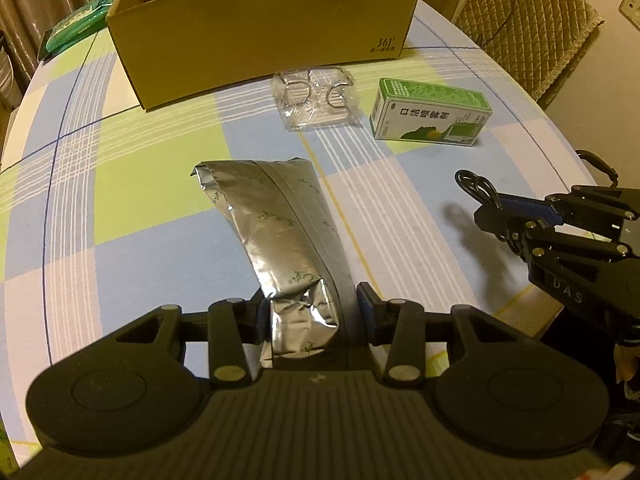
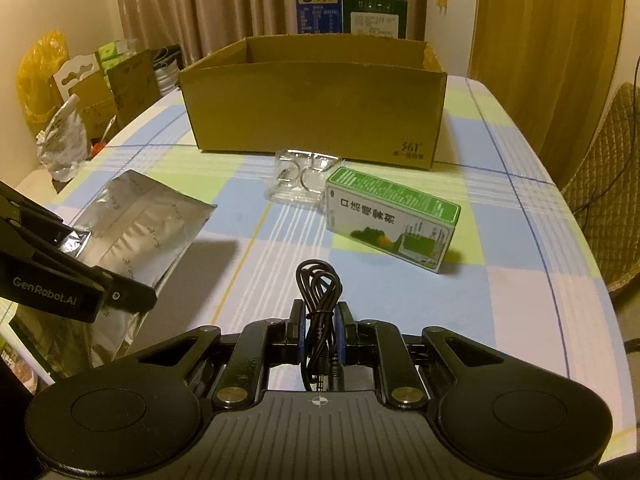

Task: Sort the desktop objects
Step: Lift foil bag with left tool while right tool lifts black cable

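Silver foil pouch [image 1: 280,236] is clamped in left tool [image 1: 314,312], raised over the checked tabletop [image 1: 132,208]. Coiled black cable [image 2: 320,300] is pinched by right tool [image 2: 320,330]. Cardboard box [image 2: 312,100] is seen behind, green carton [image 2: 390,218] and clear plastic case [image 2: 300,180] before it.

Checked tablecloth [image 2: 500,240] carries cardboard box [image 2: 312,108], clear holder [image 2: 300,184], green carton [image 2: 392,220].
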The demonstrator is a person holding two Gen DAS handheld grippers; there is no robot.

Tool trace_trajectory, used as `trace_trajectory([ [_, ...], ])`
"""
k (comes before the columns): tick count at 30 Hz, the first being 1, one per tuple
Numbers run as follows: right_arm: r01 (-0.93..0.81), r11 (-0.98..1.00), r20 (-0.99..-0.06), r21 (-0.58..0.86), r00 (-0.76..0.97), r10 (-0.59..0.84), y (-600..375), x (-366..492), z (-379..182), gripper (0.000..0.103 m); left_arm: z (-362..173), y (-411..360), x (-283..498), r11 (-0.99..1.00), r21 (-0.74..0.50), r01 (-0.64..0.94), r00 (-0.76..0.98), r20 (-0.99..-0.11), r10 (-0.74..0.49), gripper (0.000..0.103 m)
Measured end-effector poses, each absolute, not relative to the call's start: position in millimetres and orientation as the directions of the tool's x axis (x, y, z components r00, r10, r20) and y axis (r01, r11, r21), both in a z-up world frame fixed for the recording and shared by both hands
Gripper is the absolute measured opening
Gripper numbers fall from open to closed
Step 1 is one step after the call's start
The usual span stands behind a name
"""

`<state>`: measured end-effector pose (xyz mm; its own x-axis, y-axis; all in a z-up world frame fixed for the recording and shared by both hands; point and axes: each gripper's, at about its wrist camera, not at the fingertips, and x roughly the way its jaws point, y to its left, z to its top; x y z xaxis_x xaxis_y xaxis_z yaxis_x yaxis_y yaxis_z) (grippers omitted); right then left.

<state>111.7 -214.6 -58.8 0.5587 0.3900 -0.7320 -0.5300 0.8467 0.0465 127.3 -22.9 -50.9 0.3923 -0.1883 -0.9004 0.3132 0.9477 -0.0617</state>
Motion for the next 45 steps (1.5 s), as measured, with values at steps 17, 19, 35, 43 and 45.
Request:
trace_trajectory([
  [17, -0.522, 0.852, -0.718, 0.048, 0.574, 0.393, -218, 111, -49, 0.011, -36, -23, 122, 0.947, -0.071, 0.313, 0.422, -0.883, -0.206, 0.038],
  [19, -0.522, 0.852, -0.716, 0.049, 0.576, 0.394, -218, 112, -47, 0.011, -33, -24, 123, 0.946, -0.069, 0.318, 0.426, -0.881, -0.207, 0.038],
  [35, -0.512, 0.857, -0.714, 0.057, 0.579, 0.393, -220, 118, -46, 0.011, -46, -11, 135, 0.953, -0.074, 0.292, 0.406, -0.893, -0.194, 0.017],
  [43, -0.508, 0.859, -0.72, 0.069, 0.57, 0.395, -221, 119, -51, 0.011, -50, -1, 128, 0.947, -0.076, 0.313, 0.37, -0.908, -0.195, 0.042],
  [45, -0.509, 0.858, -0.722, 0.071, 0.567, 0.396, -221, 119, -52, 0.011, -54, -3, 129, 0.936, -0.073, 0.344, 0.34, -0.92, -0.197, 0.047],
])
